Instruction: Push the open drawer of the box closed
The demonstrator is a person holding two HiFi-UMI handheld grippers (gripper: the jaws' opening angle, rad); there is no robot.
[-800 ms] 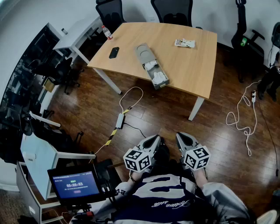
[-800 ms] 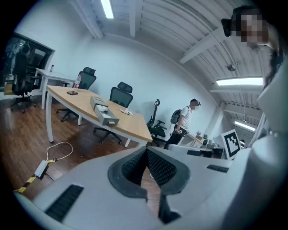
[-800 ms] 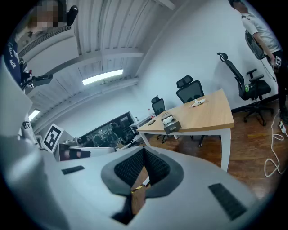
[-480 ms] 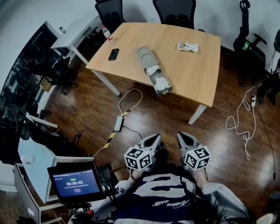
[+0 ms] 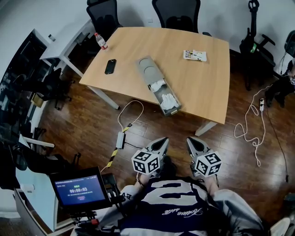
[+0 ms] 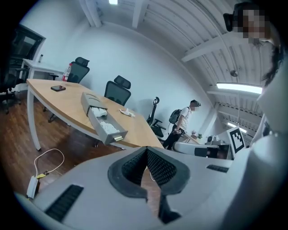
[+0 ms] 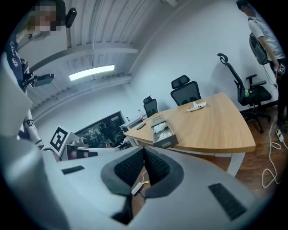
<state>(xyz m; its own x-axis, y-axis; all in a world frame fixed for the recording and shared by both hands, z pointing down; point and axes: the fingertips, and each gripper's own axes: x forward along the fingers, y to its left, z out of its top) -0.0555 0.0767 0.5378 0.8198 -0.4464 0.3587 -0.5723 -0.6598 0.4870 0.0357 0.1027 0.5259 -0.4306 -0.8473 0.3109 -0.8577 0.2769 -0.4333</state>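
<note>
A grey box [image 5: 148, 69] lies on the wooden table [image 5: 203, 87], and its drawer [image 5: 167, 99] is pulled out toward the near table edge with white items inside. Both grippers are held close to my body, well short of the table, above the floor. The left gripper [image 5: 161, 141] is shut with nothing in it, its jaws meeting at the tips. The right gripper [image 5: 191, 141] is likewise shut and empty. The left gripper view shows the box [image 6: 89, 99] and the open drawer [image 6: 108, 130] far ahead. In the right gripper view the drawer [image 7: 164, 137] faces me.
On the table lie a black phone [image 5: 109, 66], a bottle [image 5: 100, 41] and a small packet [image 5: 194, 56]. A power strip [image 5: 120, 138] with its cable lies on the floor before the table. Office chairs [image 5: 177, 14] stand behind. A screen [image 5: 79, 189] is at my left. A person [image 6: 184, 120] stands far off.
The head view has shifted: the table and box now sit slightly lower and further left in the picture. Both grippers stay shut near my body. The drawer is still open.
</note>
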